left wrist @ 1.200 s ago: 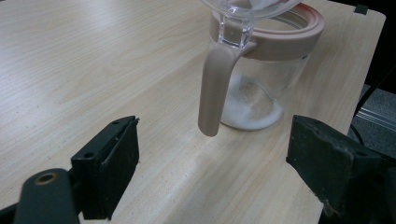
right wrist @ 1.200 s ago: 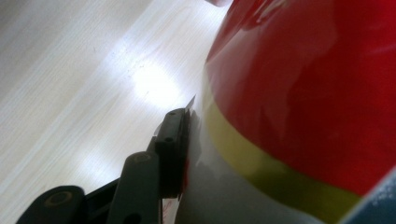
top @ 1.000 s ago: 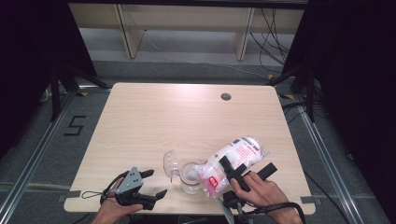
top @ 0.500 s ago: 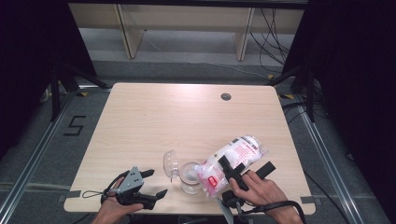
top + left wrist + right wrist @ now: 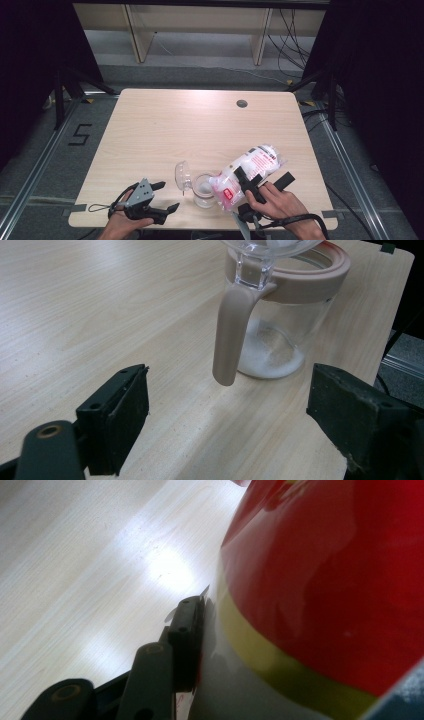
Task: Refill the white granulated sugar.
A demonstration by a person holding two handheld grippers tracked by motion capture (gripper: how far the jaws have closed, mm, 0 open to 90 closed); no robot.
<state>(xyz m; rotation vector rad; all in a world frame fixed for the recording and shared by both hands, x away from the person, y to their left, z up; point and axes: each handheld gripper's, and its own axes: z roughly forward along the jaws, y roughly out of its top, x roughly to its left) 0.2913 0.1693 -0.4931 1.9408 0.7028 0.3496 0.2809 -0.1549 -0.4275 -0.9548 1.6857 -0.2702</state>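
A clear glass jar (image 5: 204, 191) with a beige rim stands near the table's front edge, its hinged lid (image 5: 182, 175) swung open to the left. In the left gripper view the jar (image 5: 285, 325) has white powder at its bottom and a beige latch (image 5: 231, 335) hanging down its side. A plastic bag (image 5: 252, 167) of white powder with pink-red print lies tilted, its lower end over the jar's mouth. My right gripper (image 5: 263, 179) is shut on the bag (image 5: 325, 580), one pad (image 5: 187, 630) pressed into it. My left gripper (image 5: 168, 195) rests open left of the jar, jaws (image 5: 230, 425) wide apart and bare.
The light wooden table (image 5: 200, 125) has a round cable hole (image 5: 242, 103) at the back right. Metal rails run along the floor on both sides, and a shelf frame with cables stands behind the table.
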